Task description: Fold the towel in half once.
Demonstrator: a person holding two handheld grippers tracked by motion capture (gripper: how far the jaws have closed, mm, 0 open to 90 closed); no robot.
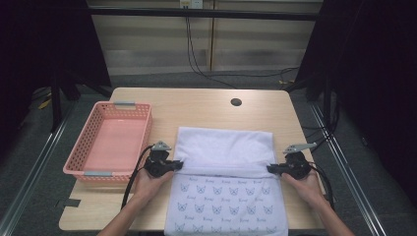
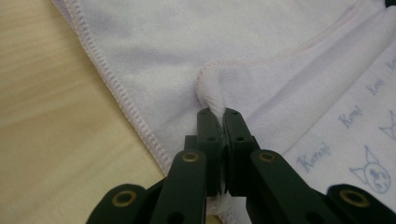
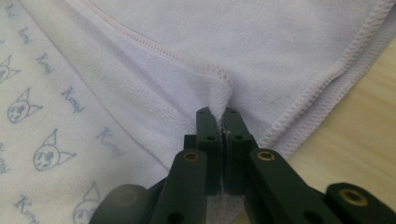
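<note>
Towel: I see the towel lying flat on the tabletop, its near part printed with small cat faces, its far part plain where one layer is folded over.
Left gripper: in the high view my left gripper sits at the towel's left edge, on the fold line.
Right gripper: my right gripper sits at the towel's right edge, on the same fold line, well apart from the left.
Left jaws: the left gripper view gives what the high view cannot, the jaws pressed together with a stitched hem corner of the towel pinched between their tips.
Right jaws: the right gripper view shows the same, jaws pressed together on a bunched hem corner of the towel.
Print: up close I read lettering beside the cat faces, too small to make out from above.
Basket: the high view adds a pink basket on the tabletop's left side, just beside my left gripper.
Hands: both hands come in from the bottom of the high view.
</note>
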